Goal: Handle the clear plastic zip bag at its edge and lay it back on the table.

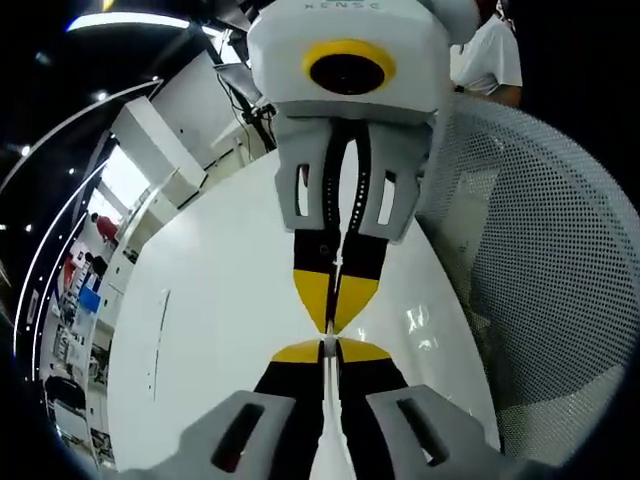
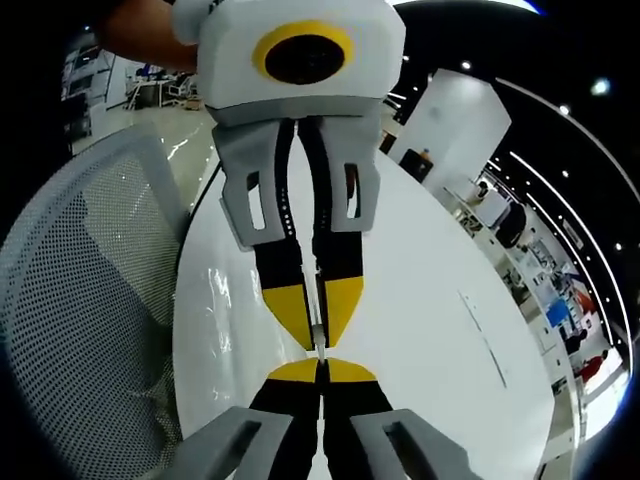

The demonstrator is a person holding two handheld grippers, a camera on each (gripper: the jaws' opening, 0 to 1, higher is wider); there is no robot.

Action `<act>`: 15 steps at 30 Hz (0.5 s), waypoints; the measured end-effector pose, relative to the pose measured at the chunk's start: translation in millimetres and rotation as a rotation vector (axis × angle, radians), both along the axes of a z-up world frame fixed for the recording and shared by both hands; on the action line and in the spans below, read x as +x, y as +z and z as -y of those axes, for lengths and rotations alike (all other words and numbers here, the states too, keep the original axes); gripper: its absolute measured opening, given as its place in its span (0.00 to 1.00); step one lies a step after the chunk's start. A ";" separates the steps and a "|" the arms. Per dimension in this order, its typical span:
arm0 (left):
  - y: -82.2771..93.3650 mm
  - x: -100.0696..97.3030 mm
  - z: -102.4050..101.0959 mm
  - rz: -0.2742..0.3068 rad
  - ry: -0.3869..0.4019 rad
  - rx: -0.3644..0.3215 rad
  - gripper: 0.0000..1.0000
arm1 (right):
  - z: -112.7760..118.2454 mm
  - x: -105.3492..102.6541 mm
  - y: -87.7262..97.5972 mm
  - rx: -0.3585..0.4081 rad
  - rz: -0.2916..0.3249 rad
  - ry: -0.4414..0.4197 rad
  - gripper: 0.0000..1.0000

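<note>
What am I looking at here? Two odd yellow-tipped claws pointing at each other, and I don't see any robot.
There is no robot arm: a person carries one hand-held gripper in each hand, and each carries a fisheye camera looking along its own two jaws. In the left gripper view, the left hand-held gripper rises from the bottom and the right hand-held gripper comes down from the top. The right gripper view shows the same meeting from the other side. They sit tip to tip, both sets of jaws closed. A thin pale strip pinched between them appears to be the edge of the clear plastic zip bag, seen edge-on and hard to make out. Below is a white table, with a mesh chair back beside it.
</note>
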State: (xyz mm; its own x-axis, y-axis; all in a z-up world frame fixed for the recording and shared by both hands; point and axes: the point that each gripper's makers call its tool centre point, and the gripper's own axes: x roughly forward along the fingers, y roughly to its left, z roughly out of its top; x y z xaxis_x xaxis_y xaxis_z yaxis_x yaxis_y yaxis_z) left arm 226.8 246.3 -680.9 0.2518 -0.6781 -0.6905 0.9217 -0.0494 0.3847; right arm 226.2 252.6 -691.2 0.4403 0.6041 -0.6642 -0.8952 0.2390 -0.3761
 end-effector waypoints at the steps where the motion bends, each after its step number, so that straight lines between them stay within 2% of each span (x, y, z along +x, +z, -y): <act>1: 0.0 0.1 0.0 0.001 0.001 -0.001 0.01 | 0.1 0.1 0.0 0.004 -0.002 -0.004 0.00; 2: 0.7 1.2 0.3 0.016 -0.002 -0.004 0.01 | 0.3 0.4 0.2 0.005 -0.003 -0.008 0.00; 15: -2.2 -2.1 -3.4 -0.042 0.025 -0.019 0.00 | -2.1 -2.5 -1.6 -0.002 -0.009 0.004 0.00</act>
State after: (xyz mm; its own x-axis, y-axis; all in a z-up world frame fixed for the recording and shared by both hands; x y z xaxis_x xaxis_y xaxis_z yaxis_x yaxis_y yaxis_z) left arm 224.7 249.6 -683.1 0.2403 -0.6849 -0.6879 0.9378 -0.0191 0.3466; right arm 223.7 254.7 -692.9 0.4321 0.6044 -0.6693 -0.8994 0.2352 -0.3684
